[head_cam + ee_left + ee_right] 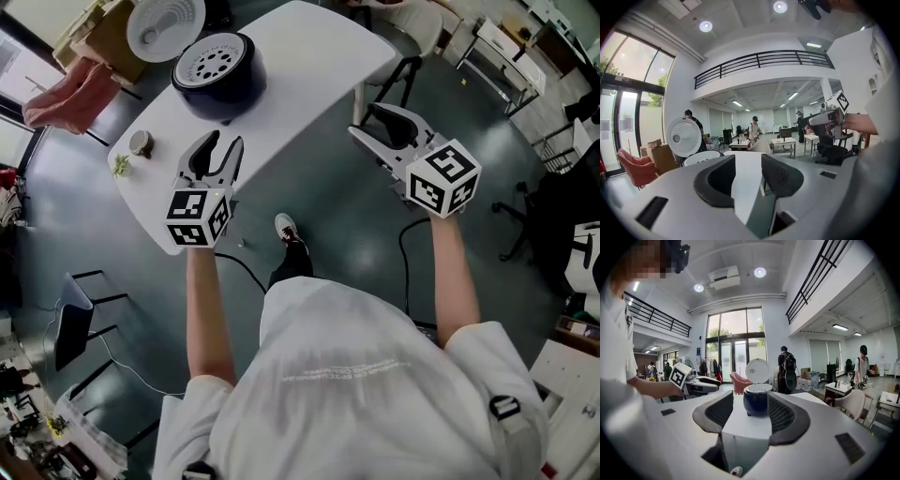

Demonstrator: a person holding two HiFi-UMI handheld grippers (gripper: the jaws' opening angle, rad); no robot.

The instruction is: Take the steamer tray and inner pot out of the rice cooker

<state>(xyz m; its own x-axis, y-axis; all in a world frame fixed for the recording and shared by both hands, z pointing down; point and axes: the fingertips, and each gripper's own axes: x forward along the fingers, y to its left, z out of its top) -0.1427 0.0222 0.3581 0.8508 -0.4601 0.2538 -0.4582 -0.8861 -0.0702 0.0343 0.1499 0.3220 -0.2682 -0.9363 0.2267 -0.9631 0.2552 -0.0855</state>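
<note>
approach step, nothing lifted yet. left gripper (225,142) spread, empty, over the white table's (309,56) near edge. rice cooker (218,89) ahead, lid (165,26) up, steamer tray (217,64) seated in it; inner pot probably beneath, unseen. right gripper (361,127) spread, empty, beside the table. next: reach in to the tray rim.

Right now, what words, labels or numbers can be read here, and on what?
None can be read.
Shirt: white print on the back, too small to read.
Left cube and right cube: black-and-white square patterns, no words.
Blue sign by the glass doors: too small to read.
</note>
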